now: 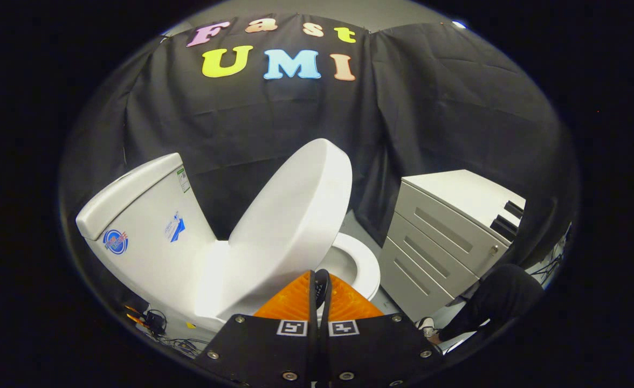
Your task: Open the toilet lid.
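1. Toilet lid, smooth white oval plastic (290, 215), stood partly raised just ahead of the jaws, long axis tilted up and away, leaning toward the white ceramic cistern (144, 226).
2. Gripper (319, 291) fingers were pressed together, gripping nothing, tips at the lid's lower edge.
3. White seat ring (363, 269) lay beyond the fingers.

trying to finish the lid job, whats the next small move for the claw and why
Probably keep pushing the lid back toward the tank. The lid stands partly raised, tilted, not yet against the tank, and the seat is exposed. The claw sits at the lid's lower edge, fingers close together with nothing visibly between them.
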A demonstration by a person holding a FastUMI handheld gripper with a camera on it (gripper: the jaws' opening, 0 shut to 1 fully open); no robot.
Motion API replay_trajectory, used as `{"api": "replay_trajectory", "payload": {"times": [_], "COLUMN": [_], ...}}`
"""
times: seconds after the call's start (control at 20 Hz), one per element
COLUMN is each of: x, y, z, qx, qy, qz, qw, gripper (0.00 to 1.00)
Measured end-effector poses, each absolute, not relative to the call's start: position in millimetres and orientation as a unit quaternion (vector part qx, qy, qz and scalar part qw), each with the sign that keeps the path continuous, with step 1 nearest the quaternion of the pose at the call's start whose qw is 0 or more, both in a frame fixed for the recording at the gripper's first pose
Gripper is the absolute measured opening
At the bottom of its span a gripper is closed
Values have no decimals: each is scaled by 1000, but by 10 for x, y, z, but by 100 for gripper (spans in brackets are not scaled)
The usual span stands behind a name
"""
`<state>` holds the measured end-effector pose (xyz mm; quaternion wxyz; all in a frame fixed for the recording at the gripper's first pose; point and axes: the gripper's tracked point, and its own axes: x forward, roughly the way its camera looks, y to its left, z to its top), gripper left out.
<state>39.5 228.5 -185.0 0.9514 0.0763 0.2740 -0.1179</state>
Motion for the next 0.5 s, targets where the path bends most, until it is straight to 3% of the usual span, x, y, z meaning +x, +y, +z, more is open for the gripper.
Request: {"api": "replay_trajectory", "payload": {"times": [0.5], "x": [441], "y": [2735], "z": [-1446], "qx": [31], "qy": [249], "qz": [-88], "qw": [964], "gripper": [0]}}
